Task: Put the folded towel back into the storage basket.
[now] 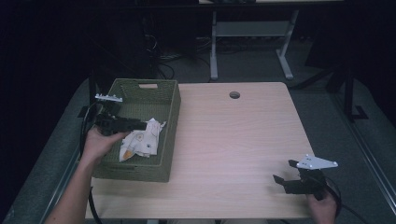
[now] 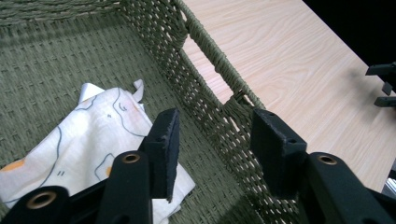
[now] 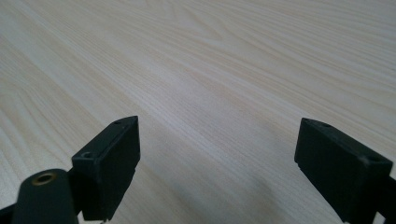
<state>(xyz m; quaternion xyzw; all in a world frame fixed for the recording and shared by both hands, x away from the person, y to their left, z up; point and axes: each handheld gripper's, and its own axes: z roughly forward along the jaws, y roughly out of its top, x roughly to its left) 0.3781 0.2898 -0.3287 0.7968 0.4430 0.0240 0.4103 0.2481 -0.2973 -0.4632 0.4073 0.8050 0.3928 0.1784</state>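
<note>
A green woven basket (image 1: 171,112) stands on the left part of the table, and a white patterned cloth (image 1: 140,142) lies crumpled on its floor. My left gripper (image 1: 140,125) hangs inside the basket just above the cloth, jaws open and empty. In the left gripper view the cloth (image 2: 70,144) lies below the left gripper (image 2: 219,149), beside the basket wall (image 2: 205,93) with its handle slot. My right gripper (image 1: 286,171) rests low over the table's front right corner, open wide. The right gripper (image 3: 219,158) has bare wood between its jaws.
The light wooden table (image 1: 233,140) has a round cable hole (image 1: 234,94) near its far edge. Another table's legs (image 1: 213,51) and cables stand on the floor behind. The other gripper (image 2: 385,84) shows far off in the left gripper view.
</note>
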